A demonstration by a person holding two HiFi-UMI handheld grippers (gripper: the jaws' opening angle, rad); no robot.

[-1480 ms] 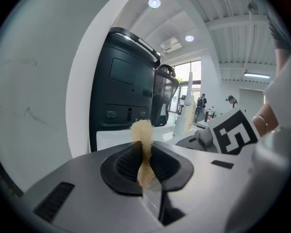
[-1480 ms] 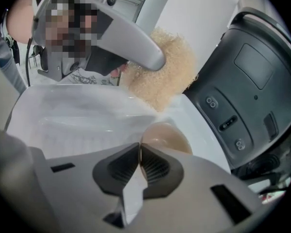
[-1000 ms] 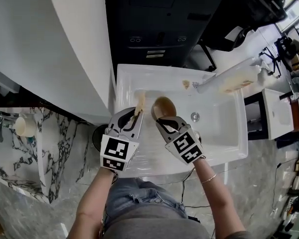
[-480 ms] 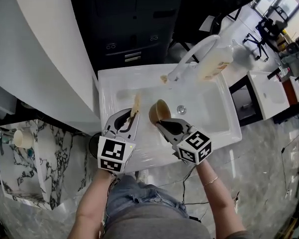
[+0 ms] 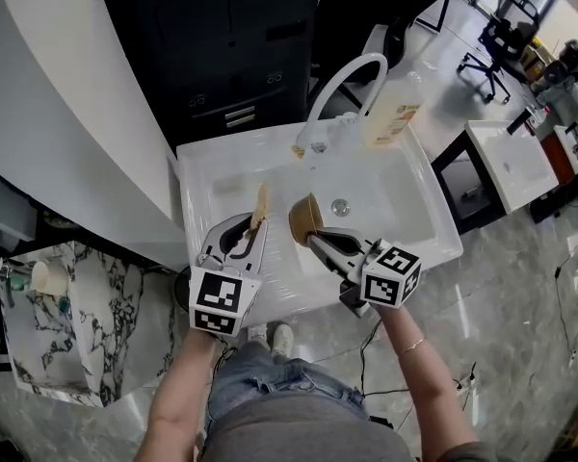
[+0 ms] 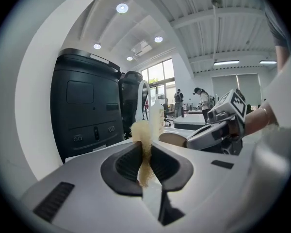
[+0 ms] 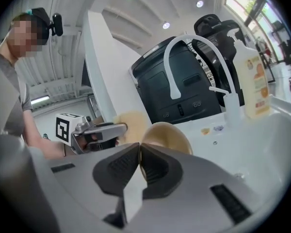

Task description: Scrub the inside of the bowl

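Head view, with both gripper views. The left hand-held gripper [image 5: 255, 227] is clamping a thin tan sponge [image 5: 261, 205]: the jaws are standing narrow and pressing on its lower part, while its upper part is sticking up beyond the jaw tips. The right hand-held gripper [image 5: 314, 240] is pinching the rim of a tan bowl [image 5: 305, 217], with the jaws nearly together and the bowl wall lying between them. The bowl is hanging tipped on its side above the white sink [image 5: 419, 250], over the basin and left of the drain [image 5: 340, 206]. The sponge is standing just beside the bowl, and a small gap is showing between them in the head view.

A white arched faucet [image 5: 343, 77] is rising from the far ledge of the sink. A pale pump bottle [image 5: 395, 109] is standing beside it; its label is showing orange print that is too small to read. Each hand-held gripper is carrying a cube with black-and-white square markers, which are bearing no letters. A dark cabinet [image 5: 231, 46] is standing behind the sink. To the person's left, a cream cup [image 5: 46, 277] is sitting on a marble tabletop [image 5: 91, 301], well apart from the sink.
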